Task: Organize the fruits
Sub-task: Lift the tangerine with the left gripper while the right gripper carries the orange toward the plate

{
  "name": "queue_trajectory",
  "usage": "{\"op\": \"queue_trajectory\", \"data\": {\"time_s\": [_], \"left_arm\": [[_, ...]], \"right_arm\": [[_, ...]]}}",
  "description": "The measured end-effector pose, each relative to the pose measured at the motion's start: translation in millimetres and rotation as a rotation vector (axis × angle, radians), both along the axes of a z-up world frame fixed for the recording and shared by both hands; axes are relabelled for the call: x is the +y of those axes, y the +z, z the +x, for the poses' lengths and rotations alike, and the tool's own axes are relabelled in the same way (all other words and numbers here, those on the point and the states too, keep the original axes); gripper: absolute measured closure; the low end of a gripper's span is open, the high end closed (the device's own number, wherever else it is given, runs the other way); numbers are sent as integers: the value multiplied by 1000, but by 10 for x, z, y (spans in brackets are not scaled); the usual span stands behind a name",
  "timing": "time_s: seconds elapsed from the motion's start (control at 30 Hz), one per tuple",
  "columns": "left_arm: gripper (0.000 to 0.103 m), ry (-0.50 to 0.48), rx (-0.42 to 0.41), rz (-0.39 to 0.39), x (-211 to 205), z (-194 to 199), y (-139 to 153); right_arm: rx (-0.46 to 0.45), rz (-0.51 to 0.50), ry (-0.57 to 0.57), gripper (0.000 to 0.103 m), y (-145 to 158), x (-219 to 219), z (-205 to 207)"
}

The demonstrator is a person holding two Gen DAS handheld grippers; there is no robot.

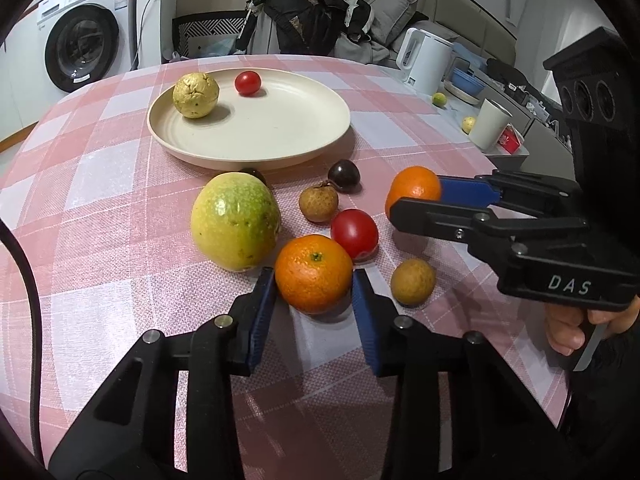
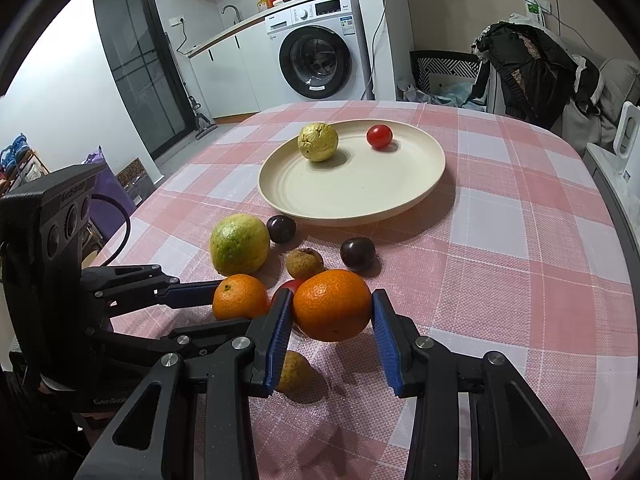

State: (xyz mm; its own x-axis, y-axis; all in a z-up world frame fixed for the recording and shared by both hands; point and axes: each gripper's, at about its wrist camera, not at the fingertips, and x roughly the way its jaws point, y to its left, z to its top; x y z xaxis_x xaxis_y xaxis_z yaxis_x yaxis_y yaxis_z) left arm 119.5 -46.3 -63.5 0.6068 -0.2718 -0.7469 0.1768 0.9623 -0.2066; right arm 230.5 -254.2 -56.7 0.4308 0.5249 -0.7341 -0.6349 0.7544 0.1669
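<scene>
Two tangerines bracketed, neither lifted yet

Two sets of tongs work at once. In the left wrist view, the left tongs (image 1: 313, 280) stand spread around a tangerine (image 1: 314, 274) at lower centre, blue pads just beside its flanks; whether they touch the peel I cannot tell. The right tongs (image 2: 332, 312) are likewise spread about a second tangerine (image 2: 333, 305) at centre of the right wrist view, its left pad close against the fruit, its right pad a sliver apart.

Both tangerines sit on the pink checked table (image 1: 100, 220), among a green-yellow guava (image 1: 235, 222), a cherry tomato (image 1: 354, 233), two brownish longans (image 1: 319, 203) and dark plums (image 1: 343, 175). The cream plate (image 1: 280, 128), in the upper middle of the frame, already holds a wrinkled yellow fruit (image 1: 196, 95) and a small tomato (image 1: 247, 83).

By my judgement the step in hand is the grasp itself. Next, each pair should close gently, since the peel gives, then rise clear of the neighbouring tomato and longans before carrying toward the plate. Crowding may nudge the tomato loose.
</scene>
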Motion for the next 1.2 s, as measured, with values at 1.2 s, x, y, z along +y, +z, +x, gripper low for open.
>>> {"op": "queue_trajectory", "data": {"time_s": [1.2], "left_arm": [[68,64,-191,-2,283,-170,668]], "right_arm": [[-109,139,-24,62,356,-68,-24]]}}
